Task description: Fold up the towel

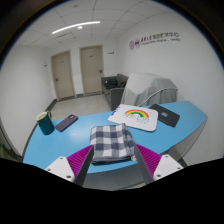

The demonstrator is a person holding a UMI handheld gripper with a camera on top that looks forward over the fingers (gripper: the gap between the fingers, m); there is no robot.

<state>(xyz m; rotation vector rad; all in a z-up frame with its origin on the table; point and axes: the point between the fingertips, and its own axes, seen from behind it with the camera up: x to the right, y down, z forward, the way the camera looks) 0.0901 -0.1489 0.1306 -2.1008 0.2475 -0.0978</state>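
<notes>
I am looking forward along my gripper (113, 163) across a curved blue table (60, 142) in a plain white room with two closed doors (77, 72) on the far wall. The gripper's two fingers, each with a magenta pad (150, 158) on its inner face, stand released and spread wide apart, holding nothing. The towel (112, 141), a grey and white checked cloth, lies on the table at its near edge, just ahead of the fingers and reaching back between them. It already looks folded into a rough rectangle, though I cannot tell how many layers it has. To the far left of it stand a dark green cup (45, 123) and, just right of that, a dark phone-like object (66, 123). To the far right lie a white sheet with a rainbow picture (136, 116) and a dark tablet or notebook (165, 115). Beyond the table are a covered chair (150, 90) and a grey cabinet (114, 88). I judge the towel to be light, soft and limp, not fragile, and unlikely to slip from the pads, but it will sag and drag when lifted. I would pinch it at a near corner or along the near edge, taking only the layer I mean to fold over.
</notes>
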